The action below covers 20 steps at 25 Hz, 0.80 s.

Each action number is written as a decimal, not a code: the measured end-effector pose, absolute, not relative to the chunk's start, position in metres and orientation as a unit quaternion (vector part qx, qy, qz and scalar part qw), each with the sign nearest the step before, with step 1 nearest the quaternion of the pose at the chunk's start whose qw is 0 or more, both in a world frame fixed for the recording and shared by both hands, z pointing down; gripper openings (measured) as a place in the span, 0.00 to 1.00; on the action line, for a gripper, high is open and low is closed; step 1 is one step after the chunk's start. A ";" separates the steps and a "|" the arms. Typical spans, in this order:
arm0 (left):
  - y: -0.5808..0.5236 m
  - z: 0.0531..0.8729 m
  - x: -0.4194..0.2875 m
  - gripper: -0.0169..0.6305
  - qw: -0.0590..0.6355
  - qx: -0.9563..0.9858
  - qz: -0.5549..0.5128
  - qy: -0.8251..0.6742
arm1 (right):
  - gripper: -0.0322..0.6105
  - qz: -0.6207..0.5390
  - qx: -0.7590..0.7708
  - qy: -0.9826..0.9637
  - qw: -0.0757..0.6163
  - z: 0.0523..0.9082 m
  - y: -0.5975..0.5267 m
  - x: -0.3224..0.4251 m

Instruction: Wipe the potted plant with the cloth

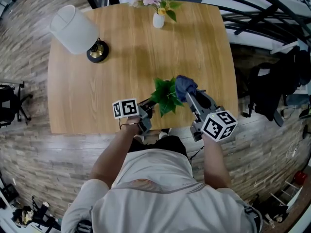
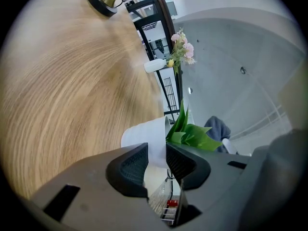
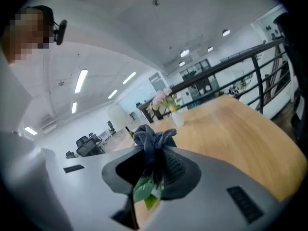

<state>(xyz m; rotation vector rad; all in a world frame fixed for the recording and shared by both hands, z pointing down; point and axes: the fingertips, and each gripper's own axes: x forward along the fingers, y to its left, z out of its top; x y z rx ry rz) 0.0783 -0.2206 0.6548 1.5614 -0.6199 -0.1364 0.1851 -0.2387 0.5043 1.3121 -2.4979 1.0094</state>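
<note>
My left gripper (image 2: 156,159) clamps the pot (image 2: 143,136) near the table's (image 1: 121,72) front edge. My right gripper (image 3: 154,166) pinches the cloth (image 3: 154,139) against the leaves (image 1: 165,99). Hard strokes could tear leaves or tip the pot.

Pale wooden table (image 1: 136,57) on grey plank floor (image 1: 39,164), black railing (image 3: 226,65) beside, strip lights (image 3: 81,81) overhead.

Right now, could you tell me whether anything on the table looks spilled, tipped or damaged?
Nothing stands out: the potted plant looks upright in the left gripper, and the right gripper holds the cloth at its leaves.
</note>
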 end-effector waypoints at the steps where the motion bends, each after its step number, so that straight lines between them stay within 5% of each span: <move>1: -0.221 0.655 0.078 0.21 0.665 0.691 -0.061 -0.275 | 0.25 0.361 0.429 -0.822 0.099 0.525 -0.235 0.181; 10: -0.220 0.655 0.078 0.21 0.665 0.691 -0.063 -0.276 | 0.25 0.313 0.540 -0.759 0.184 0.573 -0.235 0.244; 17: -0.221 0.654 0.079 0.21 0.664 0.693 -0.064 -0.273 | 0.25 0.303 0.399 -0.864 0.054 0.485 -0.217 0.197; 20: -0.221 0.655 0.078 0.21 0.665 0.693 -0.065 -0.272 | 0.25 0.355 0.291 -0.886 0.061 0.497 -0.189 0.148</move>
